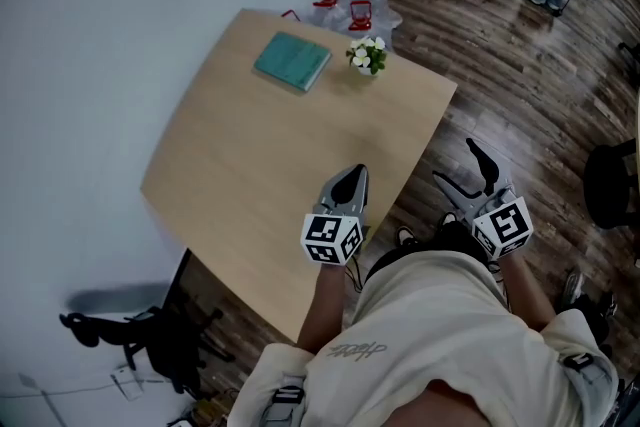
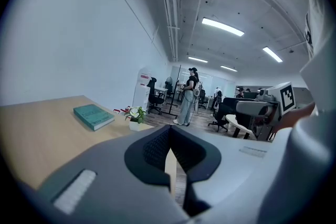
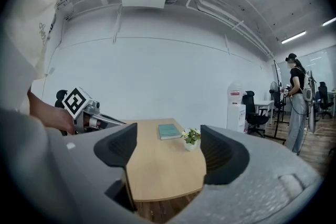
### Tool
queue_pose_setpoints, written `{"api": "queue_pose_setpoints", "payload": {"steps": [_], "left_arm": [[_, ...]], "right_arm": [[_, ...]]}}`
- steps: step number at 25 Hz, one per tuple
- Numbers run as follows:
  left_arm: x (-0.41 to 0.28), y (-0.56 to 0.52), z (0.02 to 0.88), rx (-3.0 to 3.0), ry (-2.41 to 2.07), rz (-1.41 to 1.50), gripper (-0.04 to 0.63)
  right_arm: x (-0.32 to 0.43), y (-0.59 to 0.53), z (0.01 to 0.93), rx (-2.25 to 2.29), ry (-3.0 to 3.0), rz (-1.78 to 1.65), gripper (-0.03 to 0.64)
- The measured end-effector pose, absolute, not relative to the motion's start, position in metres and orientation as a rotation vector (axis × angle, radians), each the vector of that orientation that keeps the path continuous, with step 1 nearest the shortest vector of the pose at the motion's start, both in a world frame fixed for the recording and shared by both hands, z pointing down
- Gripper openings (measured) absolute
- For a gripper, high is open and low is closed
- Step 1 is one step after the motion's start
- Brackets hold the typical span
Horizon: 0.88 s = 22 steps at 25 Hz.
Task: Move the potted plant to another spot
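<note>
The person's pale shirt [image 1: 430, 335] fills the near edge. Beyond it the tan worktop [image 1: 262, 150] lies bare across its near and middle parts. The left gripper [image 1: 352, 177] sits over the worktop's near right edge, jaws together on nothing. The right gripper [image 1: 452, 159] hangs off that edge above the wooden floor [image 1: 500, 55], jaws apart and empty. At the far corner, close to the right edge, the potted plant [image 1: 367, 56] stands upright, with green leaves and white flowers in a small white pot [image 1: 366, 71]. A teal book [image 1: 291, 60] lies just left of it.
</note>
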State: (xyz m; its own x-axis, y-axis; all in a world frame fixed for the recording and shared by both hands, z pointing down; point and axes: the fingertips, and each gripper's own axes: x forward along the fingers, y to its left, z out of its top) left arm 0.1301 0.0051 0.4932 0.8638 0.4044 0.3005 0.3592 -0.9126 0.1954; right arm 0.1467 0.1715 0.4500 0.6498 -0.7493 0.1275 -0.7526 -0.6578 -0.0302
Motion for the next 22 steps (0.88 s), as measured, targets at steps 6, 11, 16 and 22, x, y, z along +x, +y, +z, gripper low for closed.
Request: {"api": "queue_pose_setpoints", "payload": {"steps": [6, 11, 16, 22], "left_arm": [[0.125, -0.002, 0.495, 2.891, 0.579, 0.5, 0.017], [0.123, -0.009, 0.5, 2.875, 0.569, 0.497, 0.017], [0.13, -0.012, 0.497, 2.855, 0.544, 0.46, 0.017], [0.136, -0.015, 0.494, 2.884, 0.525, 0.453, 0.017]], "right_arm": [[0.147, 0.167, 0.445, 2.824, -1.254, 0.141, 0.515], [0.149, 0.162, 0.444, 2.827, -1.244, 0.16, 0.515], [0.152, 0.168, 0.448, 2.818, -1.231, 0.232, 0.515], [0.166, 0.17, 0.453, 2.817, -1.221, 0.265, 0.515]]}}
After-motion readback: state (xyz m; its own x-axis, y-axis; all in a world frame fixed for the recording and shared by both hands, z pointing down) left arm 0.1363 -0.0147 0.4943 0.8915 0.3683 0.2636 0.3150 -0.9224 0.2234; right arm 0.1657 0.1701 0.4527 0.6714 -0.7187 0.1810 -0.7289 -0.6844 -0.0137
